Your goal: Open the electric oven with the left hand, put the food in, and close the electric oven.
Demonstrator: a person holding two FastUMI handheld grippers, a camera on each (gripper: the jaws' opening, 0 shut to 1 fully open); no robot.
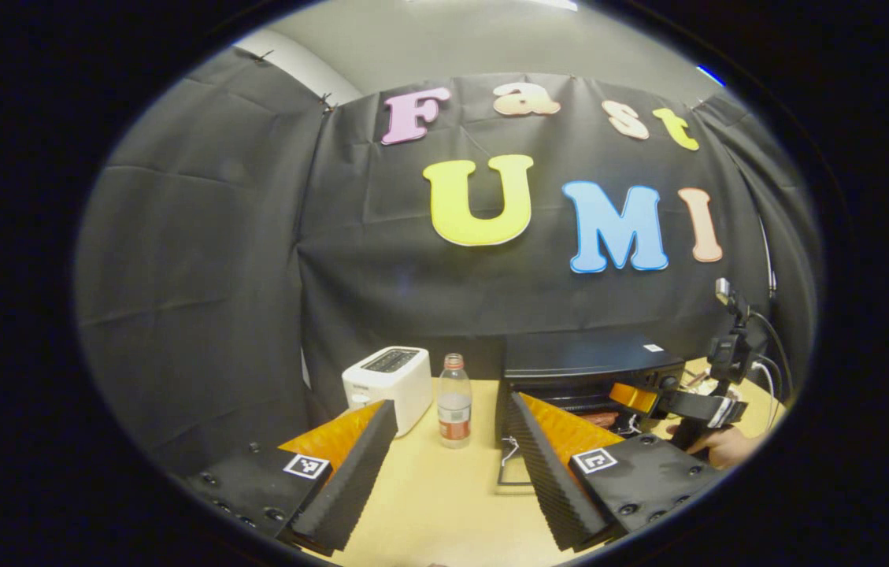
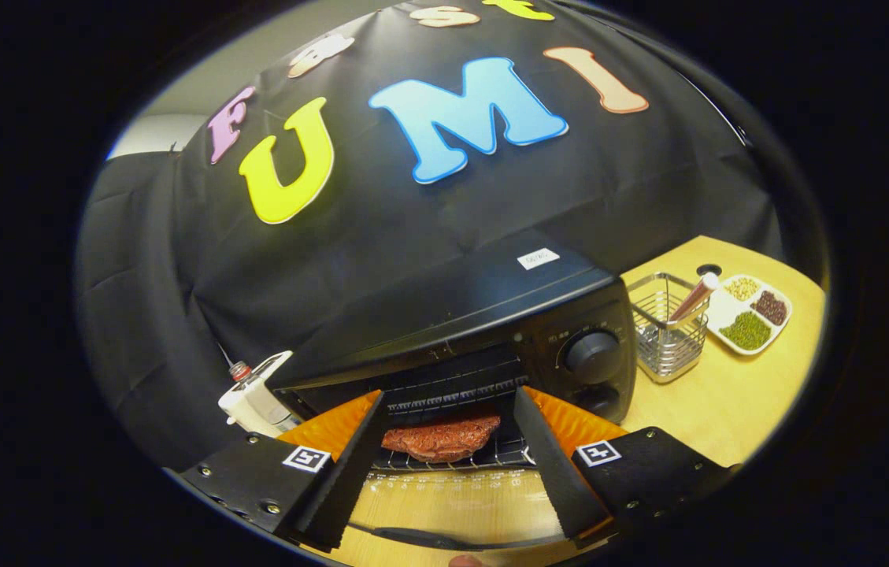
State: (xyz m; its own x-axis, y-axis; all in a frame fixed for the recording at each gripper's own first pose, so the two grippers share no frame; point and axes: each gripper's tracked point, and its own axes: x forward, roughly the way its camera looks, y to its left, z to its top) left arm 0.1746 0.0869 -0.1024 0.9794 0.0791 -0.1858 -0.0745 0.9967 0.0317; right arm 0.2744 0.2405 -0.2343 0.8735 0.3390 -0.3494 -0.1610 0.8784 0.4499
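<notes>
One tool (image 2: 444, 465), one patty (image 2: 441, 438), one oven (image 2: 444, 315)

My left gripper (image 1: 450, 465) is held level and well back, its two fingers spread wide apart with nothing between them. The fingers (image 1: 350, 472) angle outward from each other, both pointing forward. My right gripper (image 2: 444, 465) is also spread wide, its fingers (image 2: 550, 465) parted and pressing on nothing, tilted so it looks slightly downward. In the left gripper view that right gripper (image 1: 637, 398) shows farther off to the side, reaching forward, with my right hand (image 1: 720, 445) wrapped around its handle; the hand sits at the blurred edge there, so I cannot make out the grip exactly.
</notes>
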